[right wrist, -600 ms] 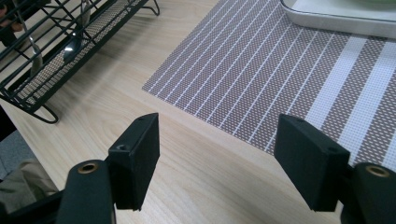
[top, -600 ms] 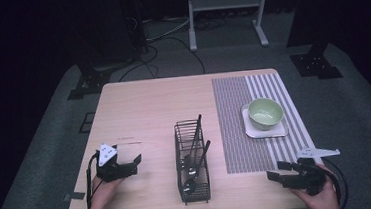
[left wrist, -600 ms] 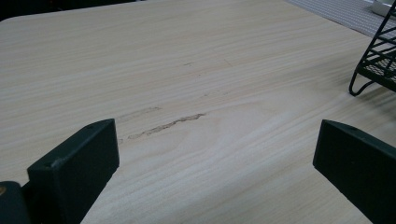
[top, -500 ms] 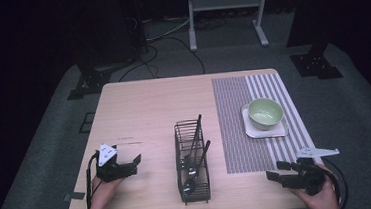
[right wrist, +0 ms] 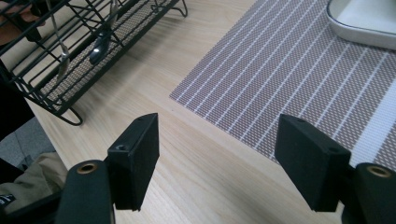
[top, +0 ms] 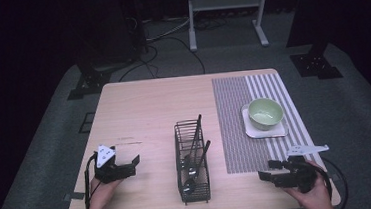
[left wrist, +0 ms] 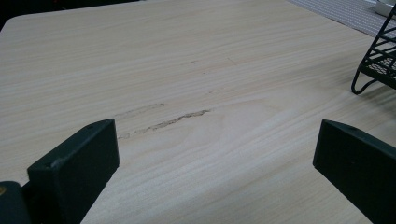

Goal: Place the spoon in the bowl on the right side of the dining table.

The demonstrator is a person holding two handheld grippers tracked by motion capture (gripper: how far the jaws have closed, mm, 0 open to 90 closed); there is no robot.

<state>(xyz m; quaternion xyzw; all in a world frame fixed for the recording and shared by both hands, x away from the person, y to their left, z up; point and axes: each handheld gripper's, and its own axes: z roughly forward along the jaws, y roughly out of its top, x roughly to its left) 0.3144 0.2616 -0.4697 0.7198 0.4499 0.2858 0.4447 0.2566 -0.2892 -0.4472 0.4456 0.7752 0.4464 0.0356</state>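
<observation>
A black wire basket (top: 193, 165) with several dark-handled utensils stands near the front middle of the wooden table (top: 158, 106). A green bowl (top: 265, 113) sits on a white square plate (top: 274, 130) on the striped placemat (top: 240, 125) at the right. My left gripper (top: 132, 166) rests at the front left, open, with bare wood between its jaws (left wrist: 210, 154). My right gripper (top: 269, 170) lies at the front right by the placemat's near corner (right wrist: 280, 93), open and holding nothing. The basket's foot (left wrist: 369, 79) shows in the left gripper view, and its mesh floor and utensils (right wrist: 93, 46) in the right gripper view.
A white metal stand (top: 226, 11) and dark equipment stands rise on the grey floor behind the table. Cables trail from both grippers over the front edge. The plate's rim (right wrist: 359, 32) is at the top right of the right gripper view.
</observation>
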